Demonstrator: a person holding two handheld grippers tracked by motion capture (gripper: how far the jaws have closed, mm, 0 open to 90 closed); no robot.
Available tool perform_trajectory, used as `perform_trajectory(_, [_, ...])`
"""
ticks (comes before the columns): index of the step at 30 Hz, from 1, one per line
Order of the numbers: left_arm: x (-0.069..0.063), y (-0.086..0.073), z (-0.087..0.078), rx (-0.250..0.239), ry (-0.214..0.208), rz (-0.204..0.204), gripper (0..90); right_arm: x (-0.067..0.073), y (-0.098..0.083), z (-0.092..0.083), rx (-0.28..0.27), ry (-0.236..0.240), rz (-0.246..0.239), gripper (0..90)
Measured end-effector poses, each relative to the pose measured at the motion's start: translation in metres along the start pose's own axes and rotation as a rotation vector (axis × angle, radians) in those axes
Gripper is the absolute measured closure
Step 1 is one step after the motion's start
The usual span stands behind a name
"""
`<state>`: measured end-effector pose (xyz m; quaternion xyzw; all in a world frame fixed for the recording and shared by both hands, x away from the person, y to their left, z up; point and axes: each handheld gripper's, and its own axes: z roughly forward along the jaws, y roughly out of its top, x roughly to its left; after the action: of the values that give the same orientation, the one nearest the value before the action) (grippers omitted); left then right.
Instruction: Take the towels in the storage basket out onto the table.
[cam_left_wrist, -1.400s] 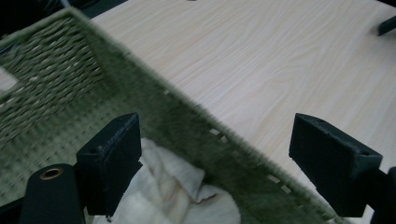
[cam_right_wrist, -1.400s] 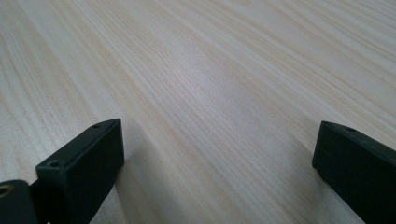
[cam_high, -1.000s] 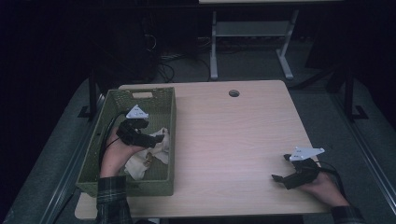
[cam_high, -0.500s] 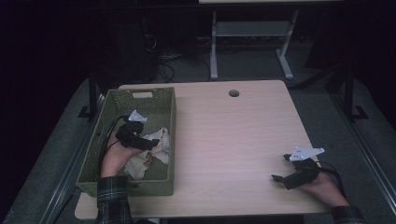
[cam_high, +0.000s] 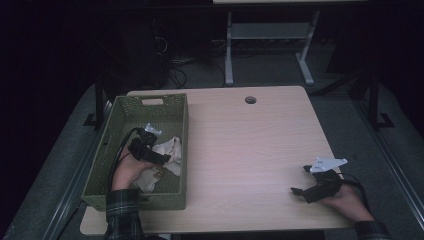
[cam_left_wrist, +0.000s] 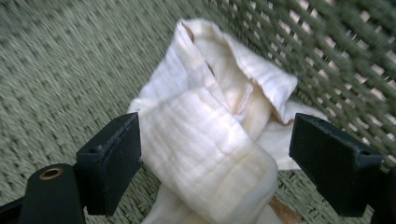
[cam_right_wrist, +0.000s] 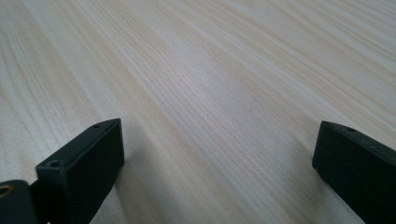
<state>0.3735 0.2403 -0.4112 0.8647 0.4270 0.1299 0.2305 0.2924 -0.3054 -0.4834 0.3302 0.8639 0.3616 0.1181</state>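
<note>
Left gripper (cam_high: 165, 159) has slid a bit lower in the green basket (cam_high: 150, 102) since a second ago, jaws spread wide around the cream cloth (cam_left_wrist: 210, 140), not clamped yet. Right gripper (cam_high: 300, 191) hasn't budged, wide open and empty on the table (cam_high: 250, 145).

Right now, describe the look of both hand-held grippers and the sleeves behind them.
Each hand-held gripper is black, with two blocky, flat-faced jaws. The left hand-held gripper trails a black cable and carries a pale plate on top. The right hand-held gripper carries a pale three-cornered plate and a black cable too. Both sleeves are dark plaid.
</note>
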Motion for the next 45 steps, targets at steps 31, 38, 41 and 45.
perform_trajectory(31, [0.001,-0.009,0.019,0.233,0.018,-0.003,46.4,0.000,0.000,0.000,0.000,0.001,0.000,1.9])
perform_trajectory(38, [0.001,-0.005,0.011,0.199,0.020,0.004,65.8,0.000,0.000,0.000,0.000,0.001,0.000,1.9])
perform_trajectory(41, [0.003,-0.004,0.005,0.140,0.028,-0.023,68.5,0.000,0.000,0.000,0.000,0.000,0.000,1.9])
perform_trajectory(45, [0.006,-0.003,-0.004,0.068,0.023,-0.037,69.9,0.000,0.000,0.000,0.000,0.000,0.000,1.9])
